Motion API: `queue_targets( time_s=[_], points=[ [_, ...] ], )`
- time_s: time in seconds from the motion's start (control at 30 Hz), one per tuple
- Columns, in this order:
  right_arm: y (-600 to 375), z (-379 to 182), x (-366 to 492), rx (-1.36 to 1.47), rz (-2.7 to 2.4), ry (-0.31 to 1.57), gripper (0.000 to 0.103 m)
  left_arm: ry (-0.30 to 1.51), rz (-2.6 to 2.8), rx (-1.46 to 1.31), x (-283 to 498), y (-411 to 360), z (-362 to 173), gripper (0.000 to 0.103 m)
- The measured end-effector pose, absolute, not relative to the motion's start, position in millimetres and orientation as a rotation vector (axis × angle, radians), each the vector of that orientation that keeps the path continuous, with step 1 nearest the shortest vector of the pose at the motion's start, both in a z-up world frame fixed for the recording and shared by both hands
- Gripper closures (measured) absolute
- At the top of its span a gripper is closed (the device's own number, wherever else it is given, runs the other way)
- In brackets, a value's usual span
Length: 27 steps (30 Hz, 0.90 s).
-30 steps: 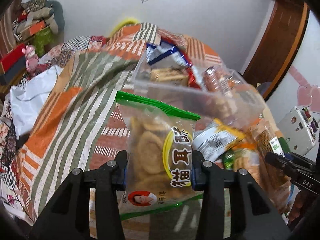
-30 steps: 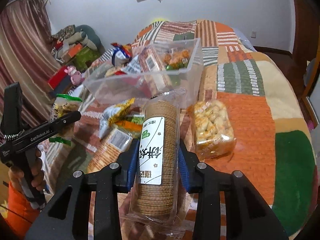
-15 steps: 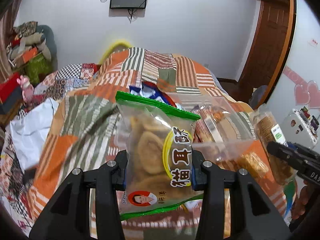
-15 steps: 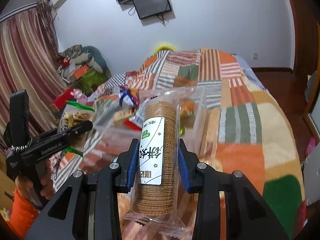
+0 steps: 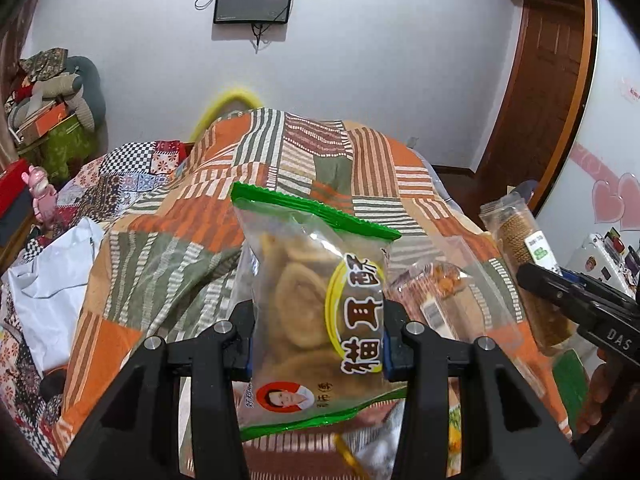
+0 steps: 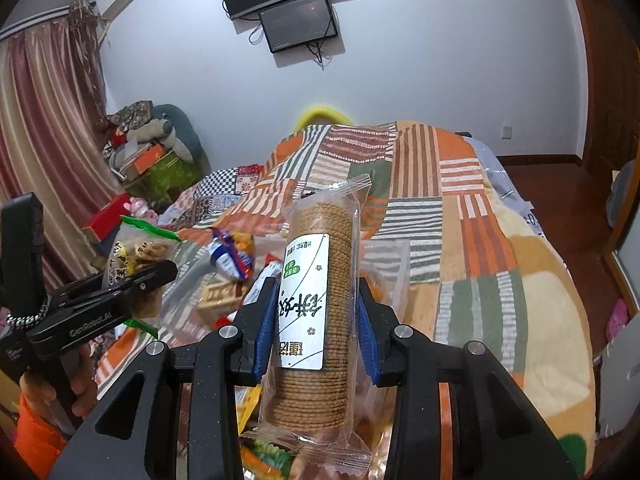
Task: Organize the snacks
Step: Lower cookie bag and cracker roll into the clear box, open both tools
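My left gripper [image 5: 318, 344] is shut on a clear green-edged bag of flat pastries [image 5: 312, 292], held upright above the bed. My right gripper [image 6: 316, 336] is shut on a clear sleeve of round brown biscuits [image 6: 320, 312] with a white label, also upright. A clear plastic bin [image 5: 460, 292] holding several snack packs lies below and between both grippers; it shows in the right wrist view [image 6: 384, 276] behind the sleeve. The right gripper and sleeve show at the left view's right edge [image 5: 524, 264]. The left gripper and bag show at the right view's left [image 6: 132, 264].
A patchwork quilt [image 6: 472, 216] in orange, green and stripes covers the bed. Loose snack packs [image 6: 264, 452] lie under the right gripper. A white cloth [image 5: 52, 280] lies at the bed's left. Clutter is piled by the wall [image 6: 148, 148]. A wooden door [image 5: 536, 92] stands on the right.
Both grippers have risen and tilted upward with their snacks. The bin and loose packs have dropped low in both views, and the wall with its screens now fills the top.
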State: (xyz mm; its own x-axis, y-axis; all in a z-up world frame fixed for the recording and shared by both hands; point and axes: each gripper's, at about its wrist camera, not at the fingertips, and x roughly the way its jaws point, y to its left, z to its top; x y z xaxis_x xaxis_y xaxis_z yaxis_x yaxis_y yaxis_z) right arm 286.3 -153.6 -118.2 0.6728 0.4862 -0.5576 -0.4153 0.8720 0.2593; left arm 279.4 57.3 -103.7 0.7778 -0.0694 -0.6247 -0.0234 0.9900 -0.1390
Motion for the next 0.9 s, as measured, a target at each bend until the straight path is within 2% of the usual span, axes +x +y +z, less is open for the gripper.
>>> queue_targets(
  time_s=[0.6,0.9],
  points=[
    [-131,-150,323,0.027,0.48,0.768,0.069,0.784,-0.048,-0.119,324,43,-149,0.059],
    [-137,-142,315,0.03,0.493,0.765,0.069,0.809,-0.059,-0.164,317,46,-145,0.045]
  ],
)
